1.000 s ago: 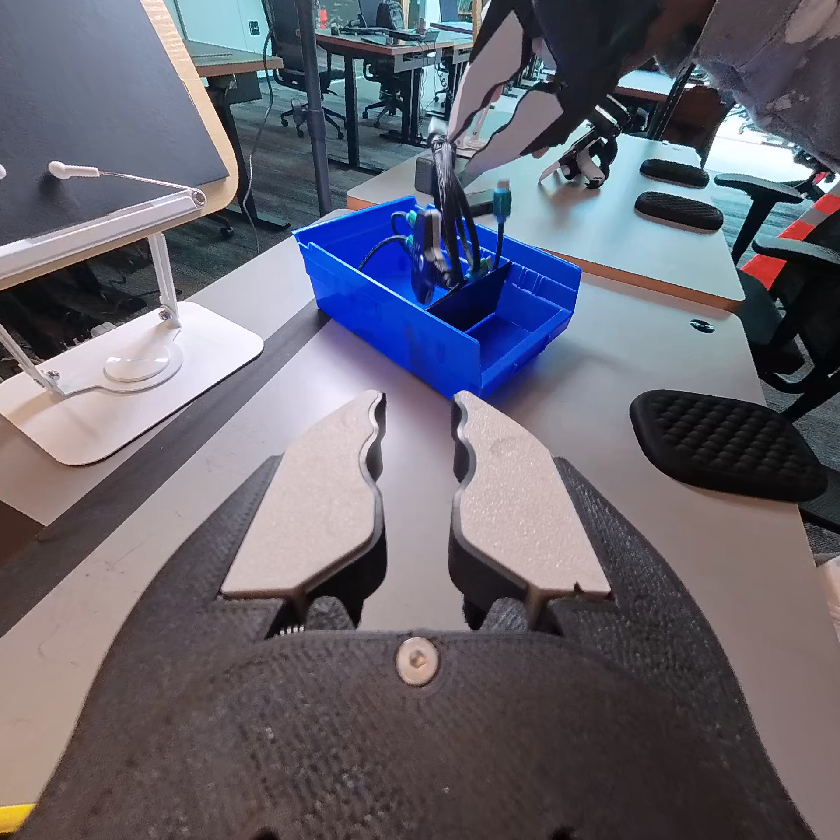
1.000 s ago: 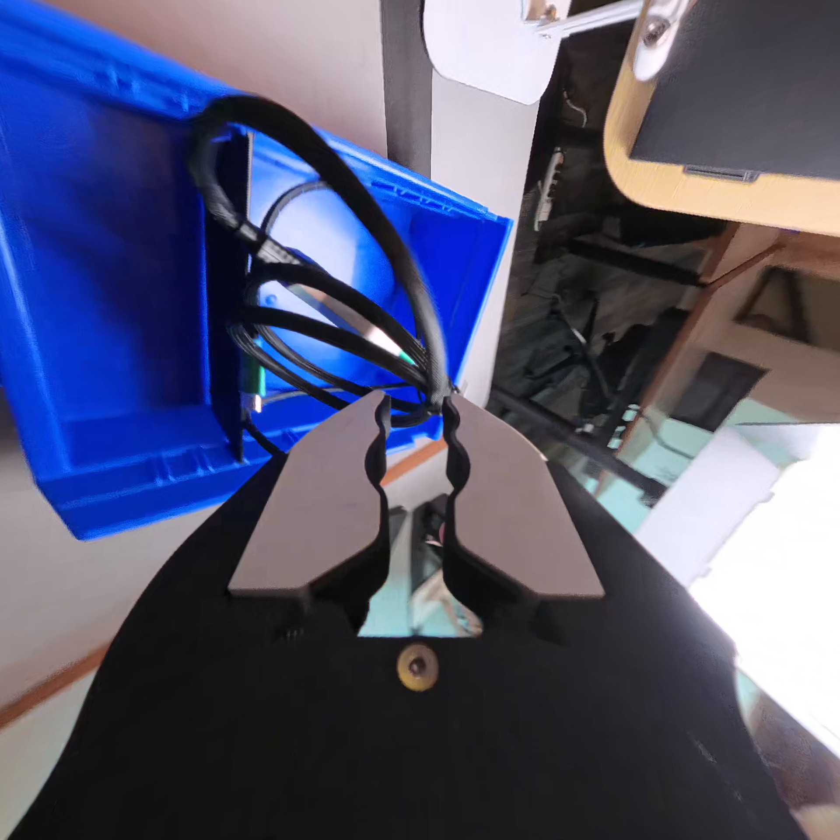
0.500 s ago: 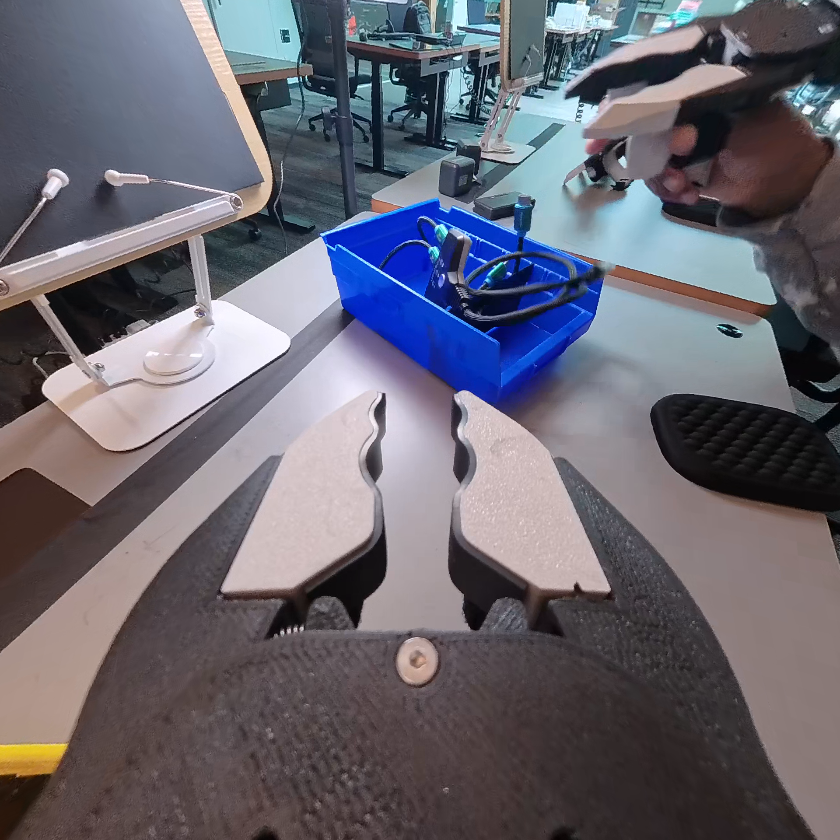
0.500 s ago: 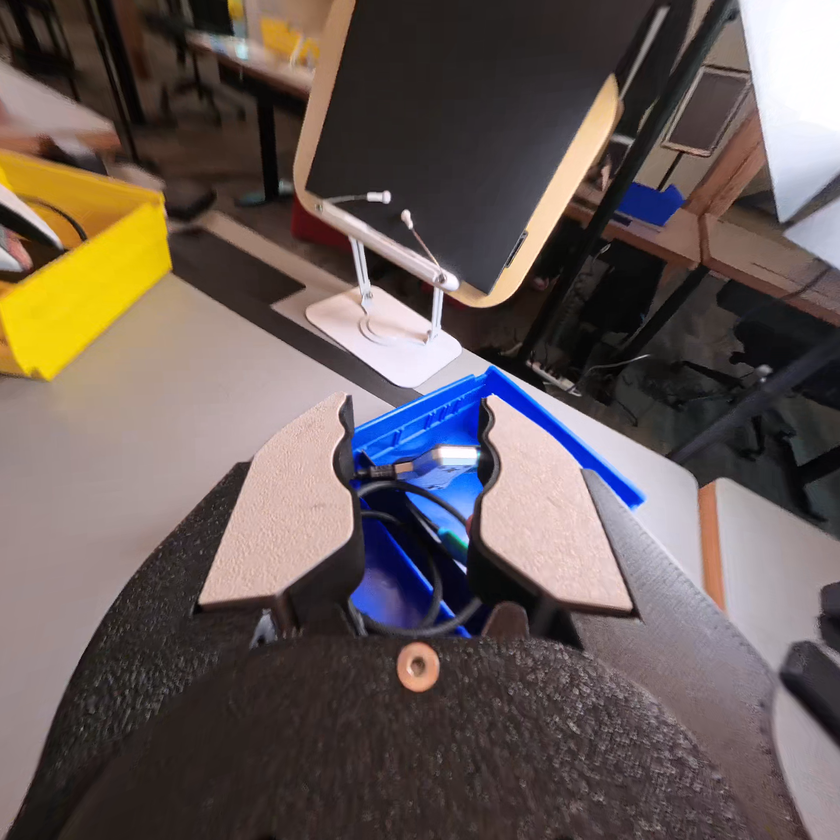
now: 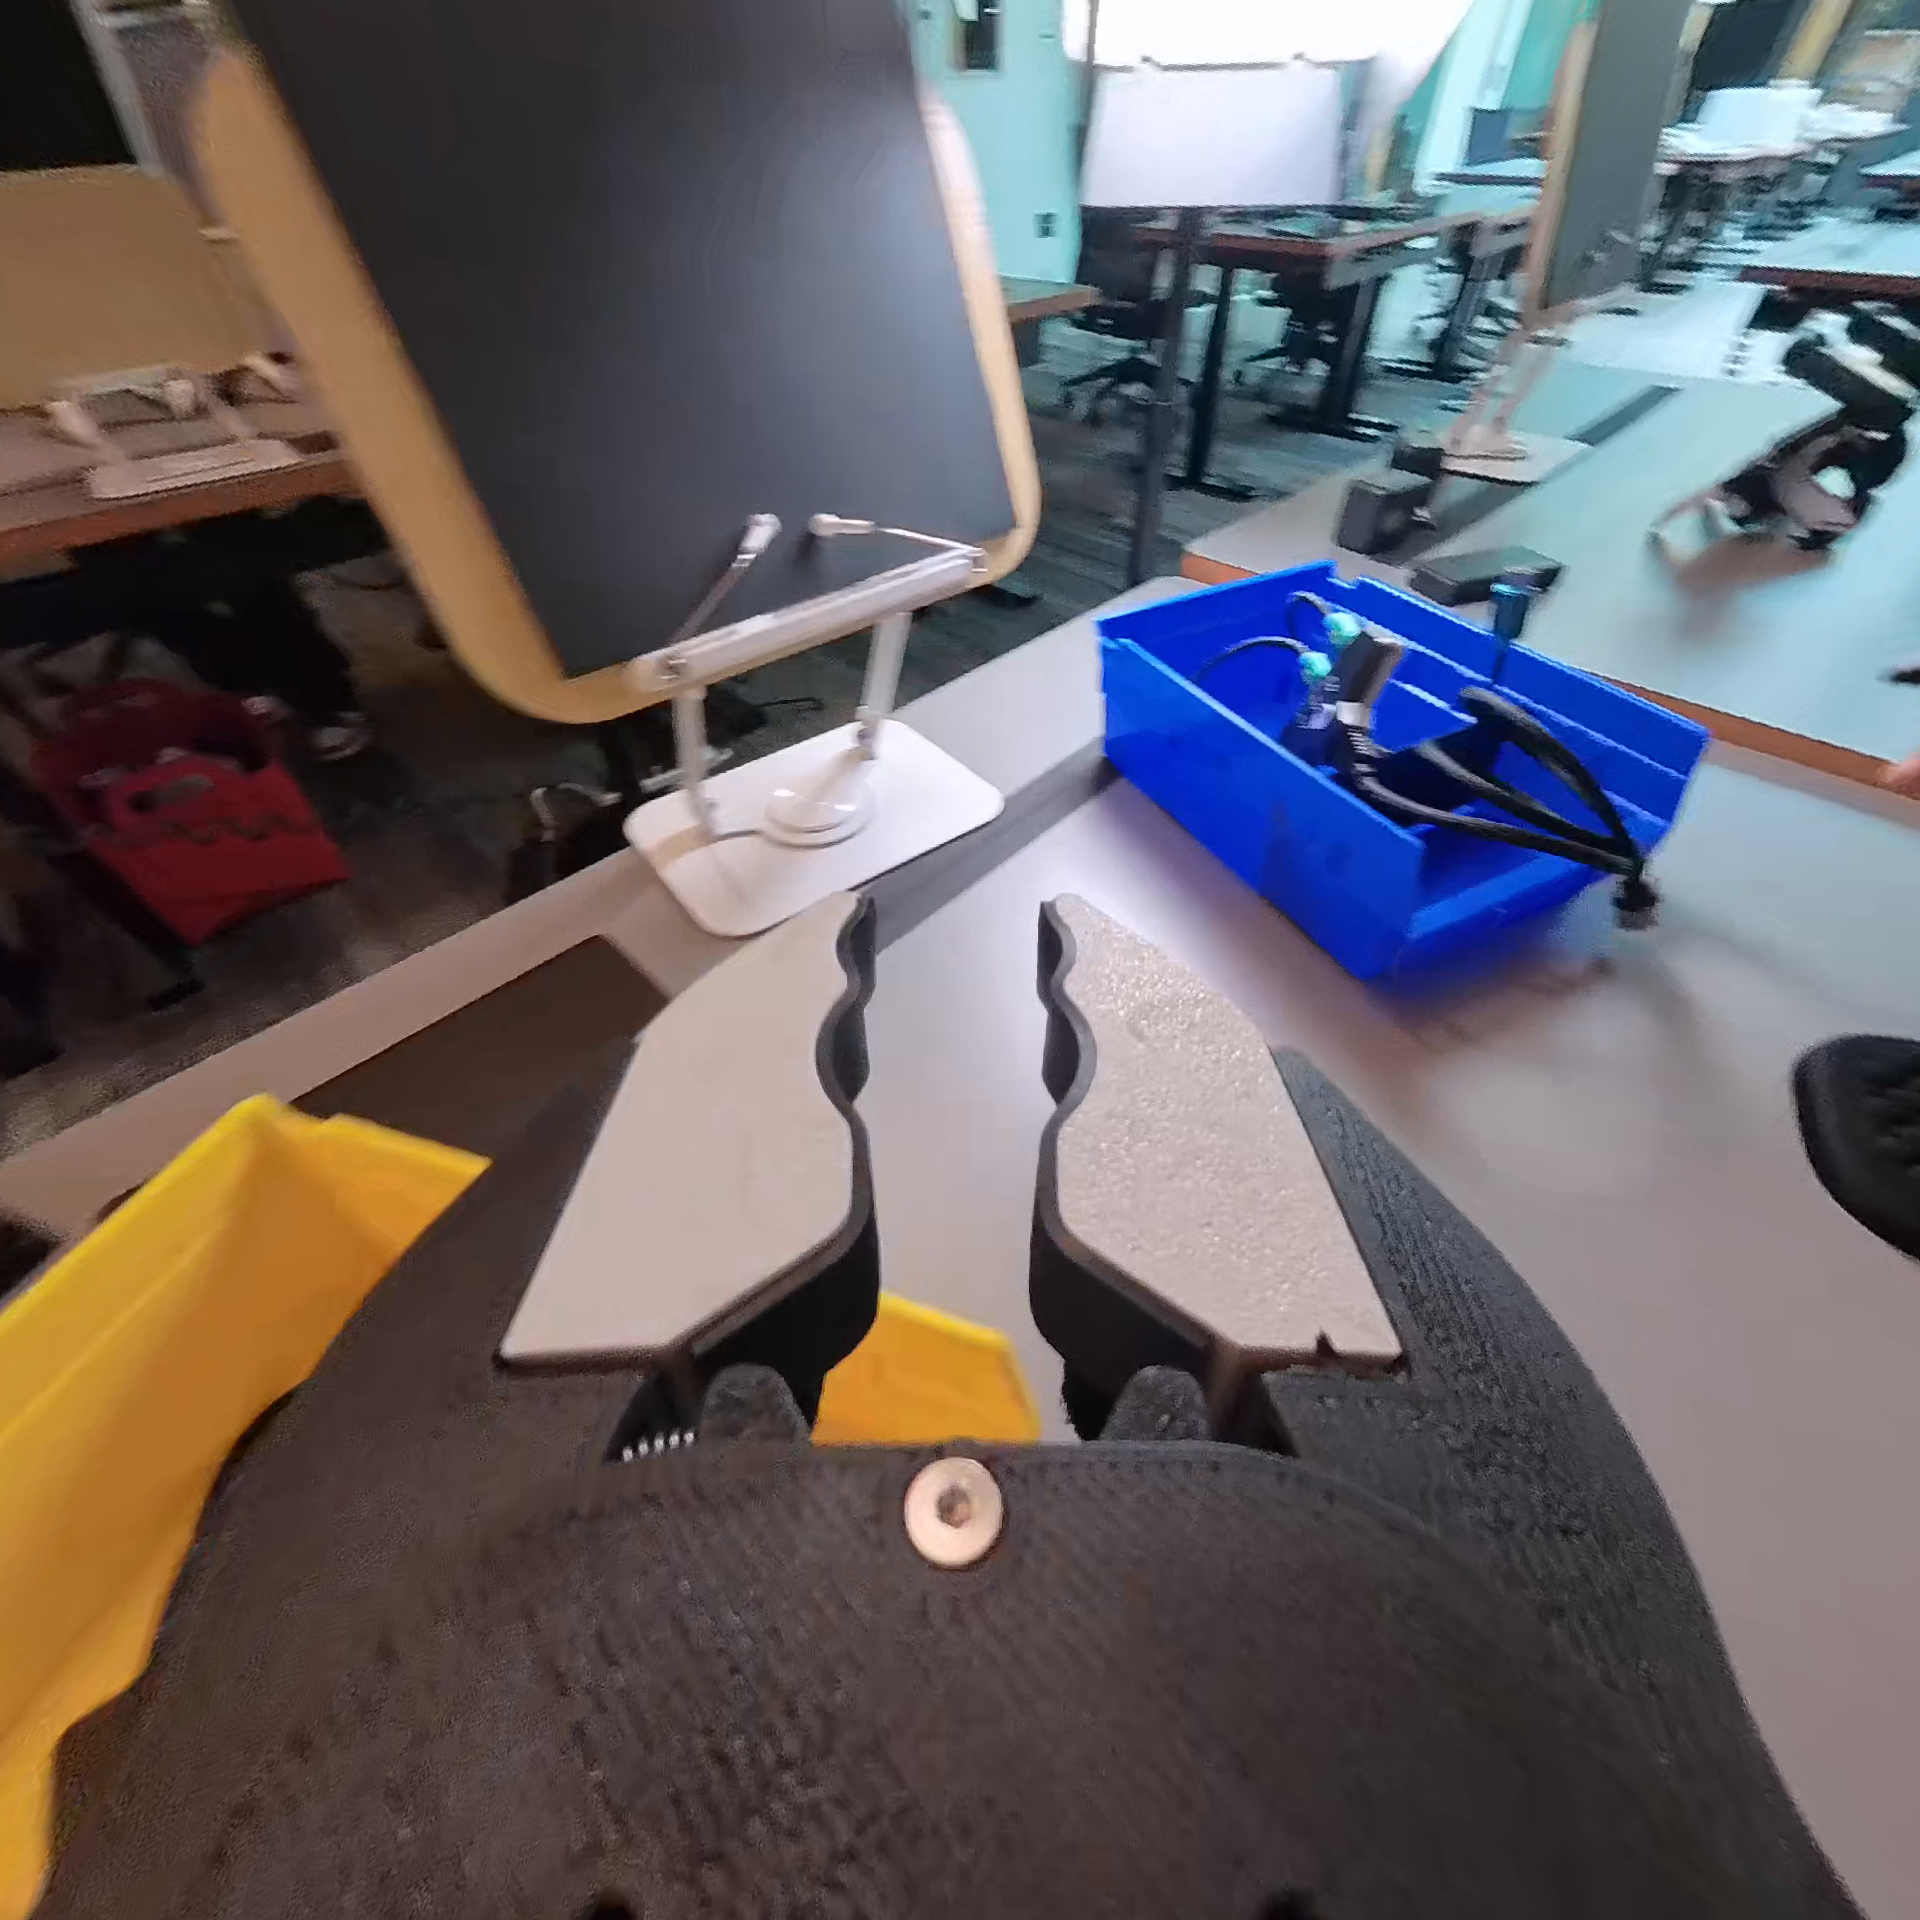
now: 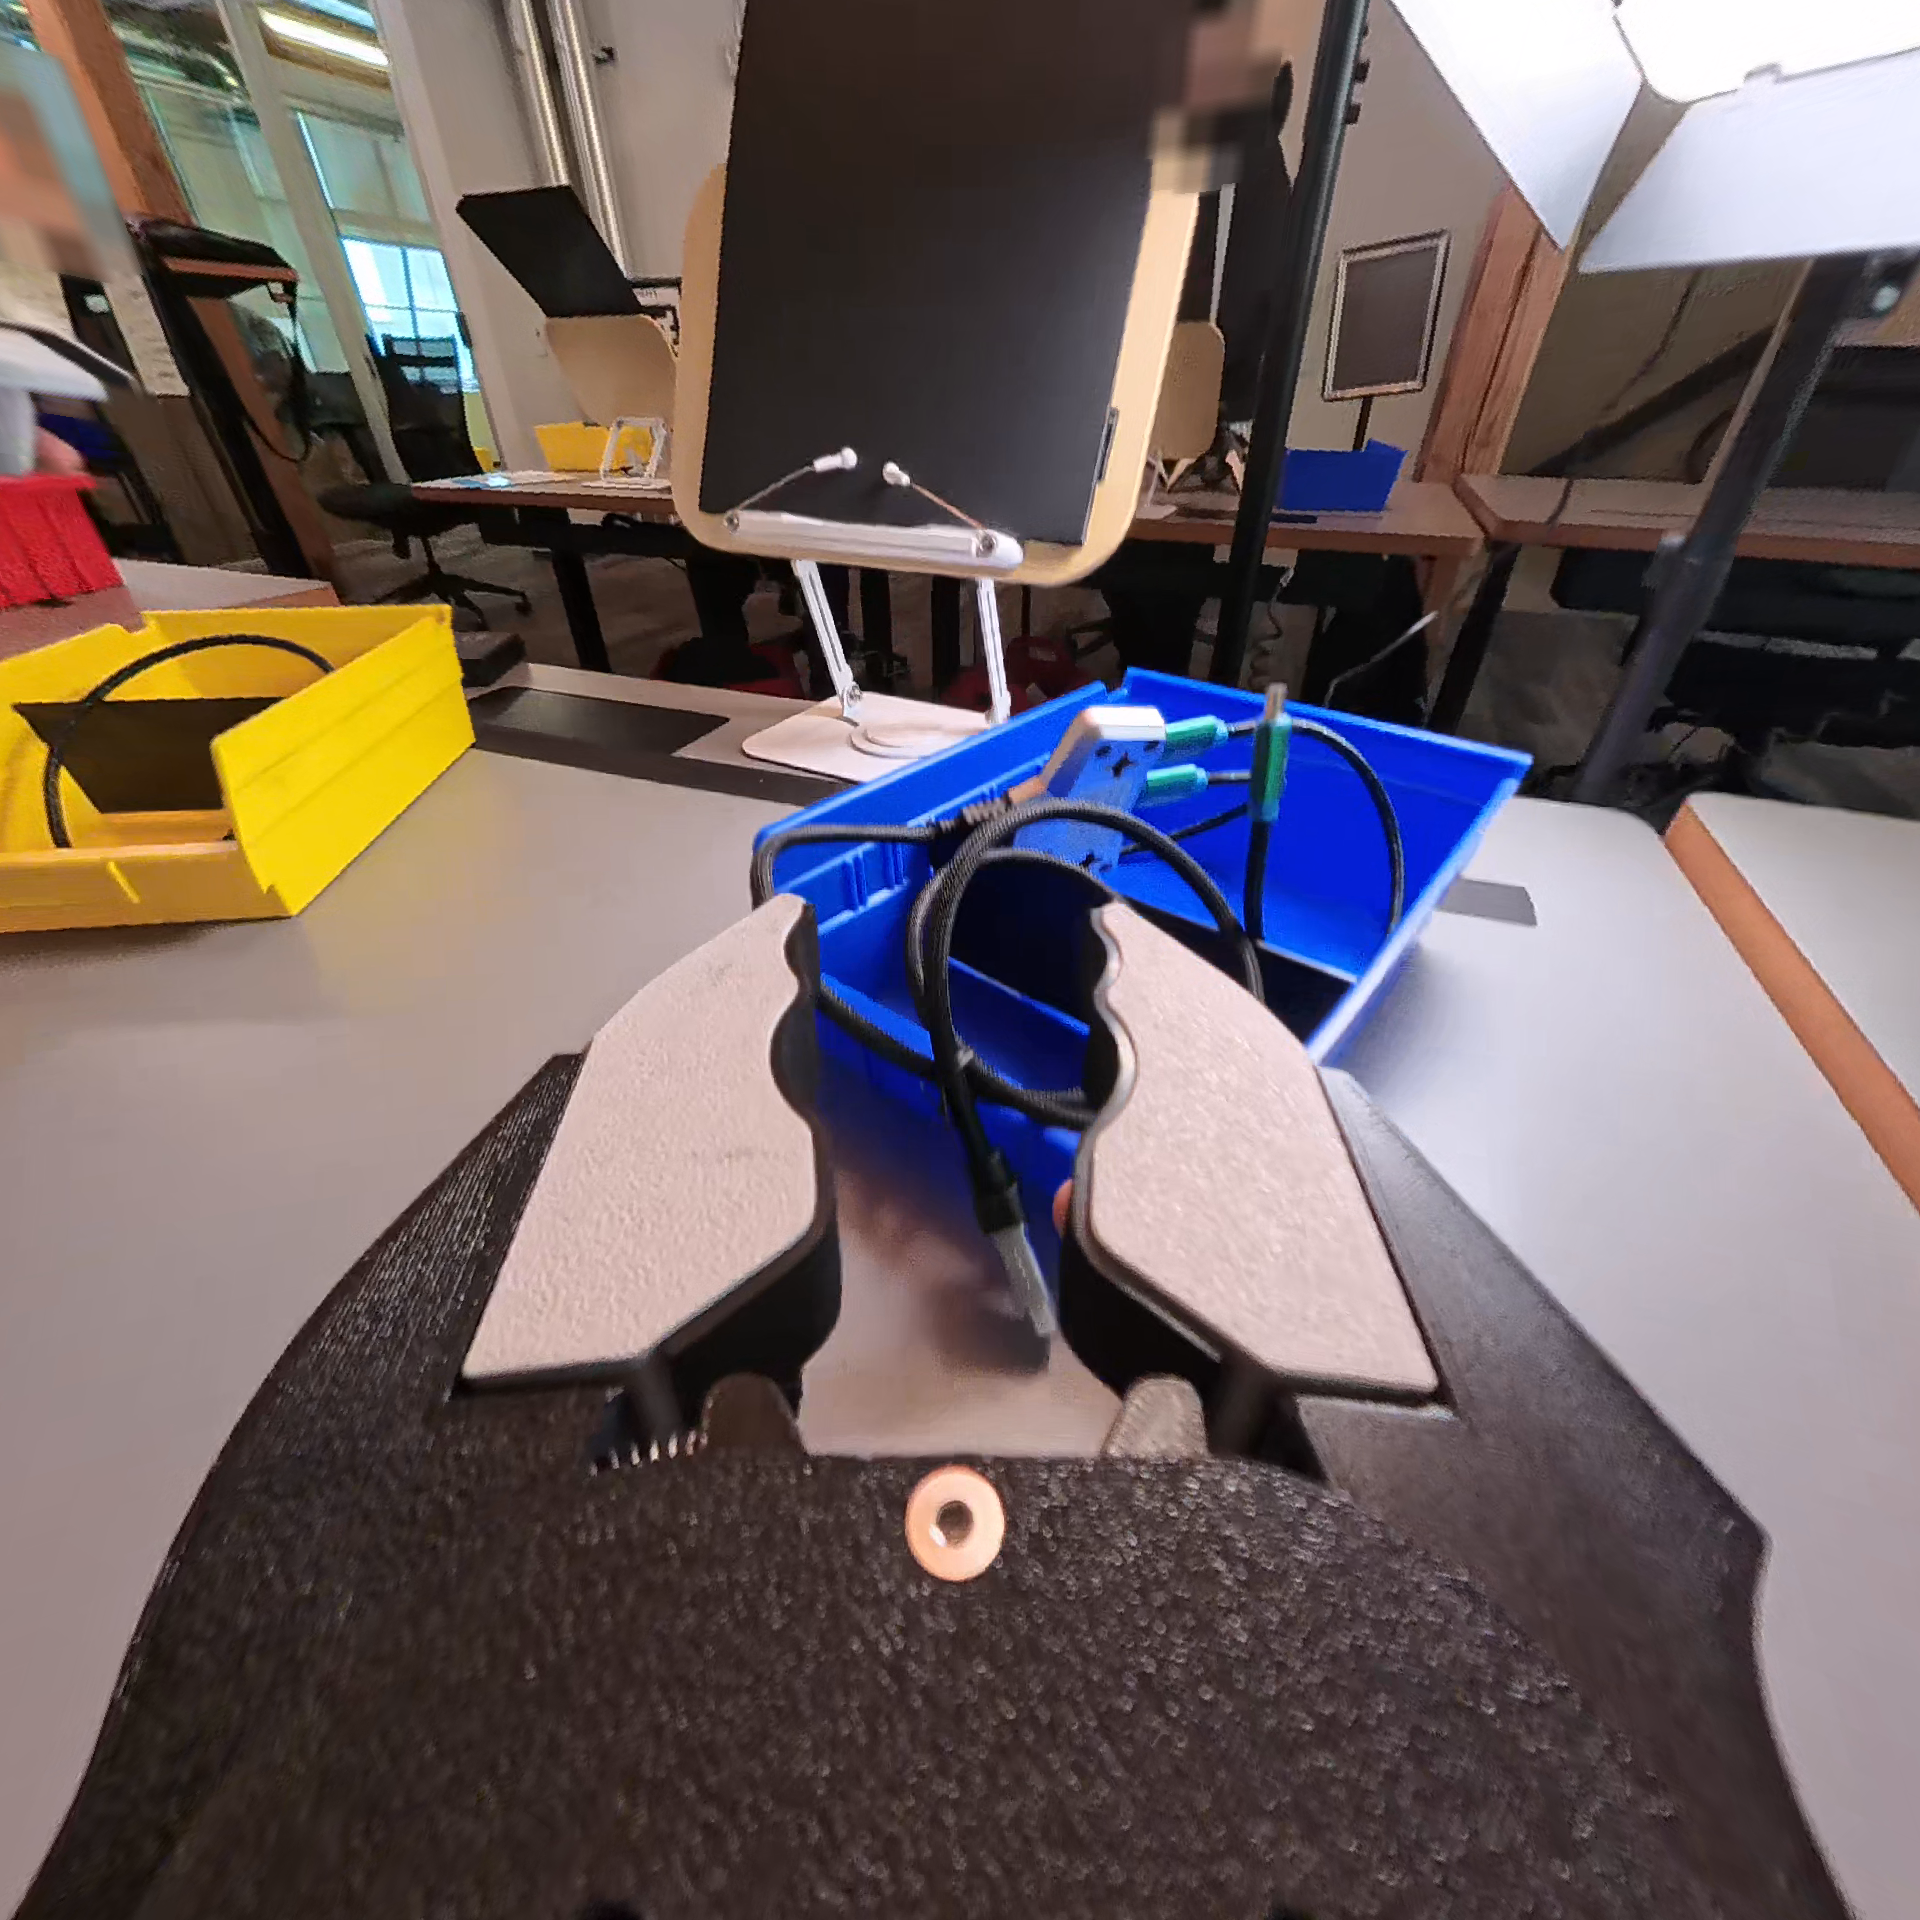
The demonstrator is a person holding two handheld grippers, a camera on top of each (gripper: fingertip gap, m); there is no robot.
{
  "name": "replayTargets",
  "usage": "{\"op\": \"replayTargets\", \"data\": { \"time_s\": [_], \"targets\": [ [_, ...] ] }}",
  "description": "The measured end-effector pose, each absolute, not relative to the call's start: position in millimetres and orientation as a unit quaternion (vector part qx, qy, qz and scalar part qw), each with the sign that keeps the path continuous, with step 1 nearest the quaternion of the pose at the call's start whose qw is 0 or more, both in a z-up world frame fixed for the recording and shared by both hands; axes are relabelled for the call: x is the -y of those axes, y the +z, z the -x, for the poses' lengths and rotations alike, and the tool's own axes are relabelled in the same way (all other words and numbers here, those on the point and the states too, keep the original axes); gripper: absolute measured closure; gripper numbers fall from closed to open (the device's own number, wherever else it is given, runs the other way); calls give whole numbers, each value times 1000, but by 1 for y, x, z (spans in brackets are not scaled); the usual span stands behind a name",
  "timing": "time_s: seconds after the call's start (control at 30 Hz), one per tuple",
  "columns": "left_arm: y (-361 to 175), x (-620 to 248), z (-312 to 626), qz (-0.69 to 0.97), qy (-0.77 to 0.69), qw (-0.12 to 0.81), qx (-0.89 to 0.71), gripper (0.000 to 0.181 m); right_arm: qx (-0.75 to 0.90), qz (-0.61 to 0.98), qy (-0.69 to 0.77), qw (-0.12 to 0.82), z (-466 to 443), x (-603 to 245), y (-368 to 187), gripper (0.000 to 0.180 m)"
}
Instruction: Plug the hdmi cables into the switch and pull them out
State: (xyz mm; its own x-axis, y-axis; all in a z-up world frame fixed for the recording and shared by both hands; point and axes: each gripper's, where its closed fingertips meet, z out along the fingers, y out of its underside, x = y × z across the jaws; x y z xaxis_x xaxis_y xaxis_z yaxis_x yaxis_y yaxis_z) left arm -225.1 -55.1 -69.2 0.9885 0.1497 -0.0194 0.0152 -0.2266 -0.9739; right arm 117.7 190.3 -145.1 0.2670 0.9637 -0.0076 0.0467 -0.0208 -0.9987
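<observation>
Left gripper [image 5: 951, 940] is hovering with its jaws parted and nothing between them, low over the grey counter [image 5: 1558, 1091], just above the near corner of a yellow plastic bin [image 5: 208, 1278]. Right gripper [image 6: 945, 940] is likewise standing agape and gripping nothing, though a loose metal-tipped plug on a black braided cable [image 6: 971, 1122] is lying on the counter in the gap between its fingers, untouched by either.

Going left to right in the right wrist view: the yellow plastic bin is sitting well apart at the counter's left side, a dark tablet on a white folding stand [image 6: 914, 312] is standing behind, and the blue plastic bin [image 6: 1455, 831] is holding the task's things. Inside it, the small blue-and-silver switch box [image 6: 1091, 790] is leaning tilted, with 2 green-collared plugs [image 6: 1184, 758] seemingly seated in it and black cables looping over the near wall.

Judging from this, the step in hand is picking up the free plug. Doing it well likely means closing on the rigid plug body rather than the limp cable, keeping it square to the port, and steadying the switch with the other gripper.

Open counter is lying to both sides of the blue bin; its walls and the tangled loops are the snag risks.
</observation>
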Motion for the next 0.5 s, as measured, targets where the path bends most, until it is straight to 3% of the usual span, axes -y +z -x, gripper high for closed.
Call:
{"op": "replayTargets", "data": {
  "time_s": [0.23,0.4,0.5],
  "targets": [
    [-93,126,312,840,184,494,127,146,391,590,447,547,-138,-197,-162,133],
    [-149,152,365,922,161,323,143,139,381,581,460,553,-137,-192,-159,133],
    [-167,160,394,936,140,281,157,141,380,578,449,565,-143,-192,-155,134]
  ]
}}
